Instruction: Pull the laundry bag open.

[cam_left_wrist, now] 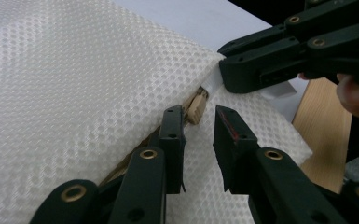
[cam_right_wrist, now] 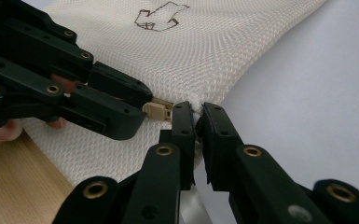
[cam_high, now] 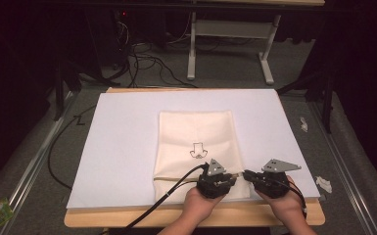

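Right tongs [cam_right_wrist: 198, 116] pinching mesh bag [cam_right_wrist: 177, 56] corner

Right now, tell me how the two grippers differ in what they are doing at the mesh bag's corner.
The right gripper is shut on the edge of the mesh bag, at its corner; the left gripper stands open, gripping nothing. The left gripper's jaws flank the tan zipper pull; the right gripper sits just beyond the pull, on fabric. Both are black, hand-held, and meet at the same near corner.
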Demonstrator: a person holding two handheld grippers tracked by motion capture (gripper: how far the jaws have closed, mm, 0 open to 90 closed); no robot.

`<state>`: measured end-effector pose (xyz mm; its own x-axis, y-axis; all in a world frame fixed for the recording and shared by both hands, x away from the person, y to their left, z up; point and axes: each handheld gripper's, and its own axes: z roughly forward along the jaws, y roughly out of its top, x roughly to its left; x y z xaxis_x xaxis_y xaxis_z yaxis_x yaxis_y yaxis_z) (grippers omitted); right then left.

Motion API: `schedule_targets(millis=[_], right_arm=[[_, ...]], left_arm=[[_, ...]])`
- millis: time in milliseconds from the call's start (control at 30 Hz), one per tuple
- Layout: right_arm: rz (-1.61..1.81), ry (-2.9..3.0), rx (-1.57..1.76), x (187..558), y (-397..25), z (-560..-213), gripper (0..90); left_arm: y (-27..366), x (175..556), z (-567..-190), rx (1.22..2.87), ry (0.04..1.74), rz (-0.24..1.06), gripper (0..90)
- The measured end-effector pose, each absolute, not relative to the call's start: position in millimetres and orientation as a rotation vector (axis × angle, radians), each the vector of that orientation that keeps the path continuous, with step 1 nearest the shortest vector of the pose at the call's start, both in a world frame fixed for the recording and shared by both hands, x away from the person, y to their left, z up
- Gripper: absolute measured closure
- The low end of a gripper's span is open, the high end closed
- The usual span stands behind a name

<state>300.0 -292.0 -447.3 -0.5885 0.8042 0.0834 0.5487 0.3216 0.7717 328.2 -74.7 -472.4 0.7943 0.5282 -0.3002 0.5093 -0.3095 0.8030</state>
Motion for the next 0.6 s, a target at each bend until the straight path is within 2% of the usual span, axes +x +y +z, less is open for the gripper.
schedule_targets(millis=[133,367,533,567,600], right_arm=[[1.142,2.283,1.206,301,-293,-448,85.0],[1.147,2.284,1.202,301,-292,-447,84.9],[1.15,2.281,1.199,301,-293,-448,84.9],[1.147,2.282,1.199,301,-293,-448,84.9],[1.147,2.282,1.199,301,-293,-448,84.9]], left_arm=[[-79,327,-471,1.96,0.779,0.034,74.5],[-87,327,-470,1.96,0.792,0.081,84.1],[-88,328,-471,1.947,0.8,0.067,82.1],[-89,327,-471,1.943,0.802,0.058,75.6],[-89,326,-472,1.943,0.8,0.058,75.6]])
